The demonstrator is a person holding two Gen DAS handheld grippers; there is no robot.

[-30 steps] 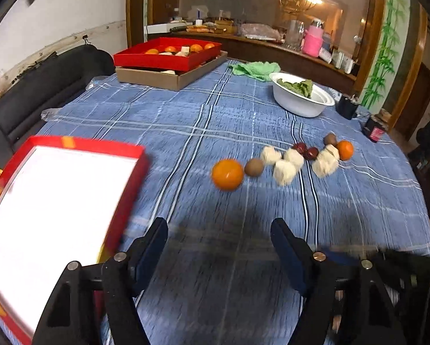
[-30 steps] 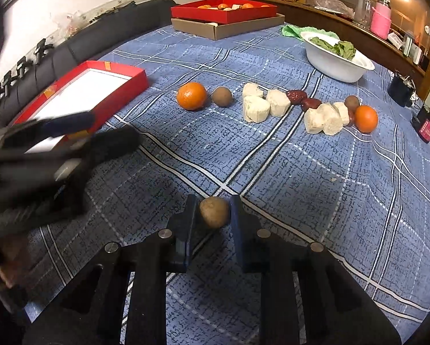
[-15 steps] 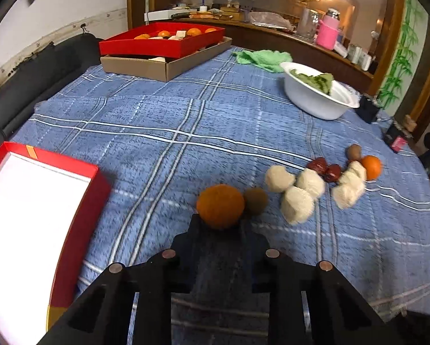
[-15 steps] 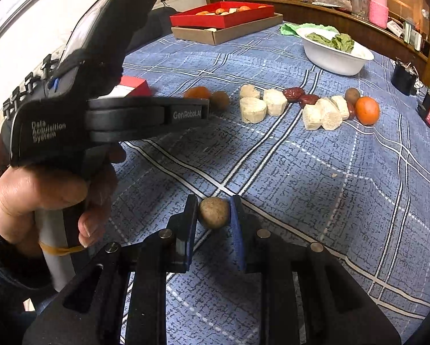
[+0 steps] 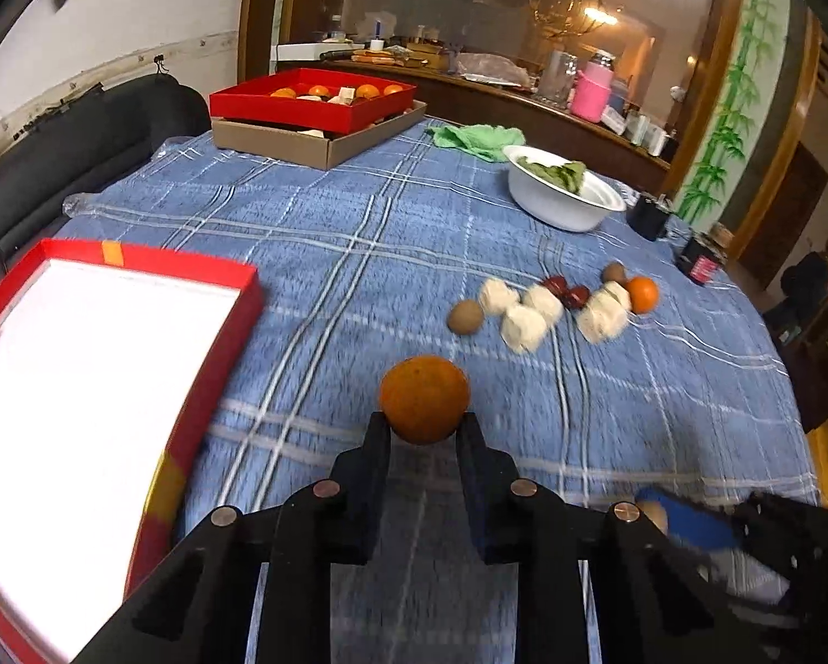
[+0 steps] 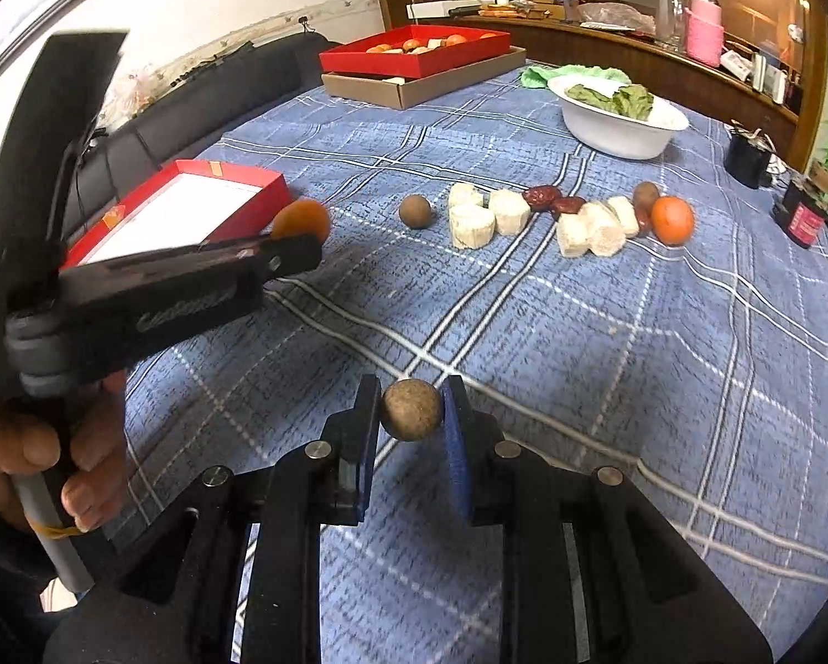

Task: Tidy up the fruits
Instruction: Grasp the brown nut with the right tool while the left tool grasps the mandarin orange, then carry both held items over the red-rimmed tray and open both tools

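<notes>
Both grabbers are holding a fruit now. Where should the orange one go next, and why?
Probably a short swing left, over the empty red box. The left gripper is shut on the orange, lifted off the blue cloth, and that box sits close on its left.

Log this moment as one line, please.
left gripper: shut on orange | right gripper: shut on brown fruit | red box: empty

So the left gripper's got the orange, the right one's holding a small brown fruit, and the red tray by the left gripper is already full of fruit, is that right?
Not quite. The left gripper holds the orange and the right gripper holds the small brown fruit, but the near red tray shows only its bare white inside in the left wrist view.
</notes>
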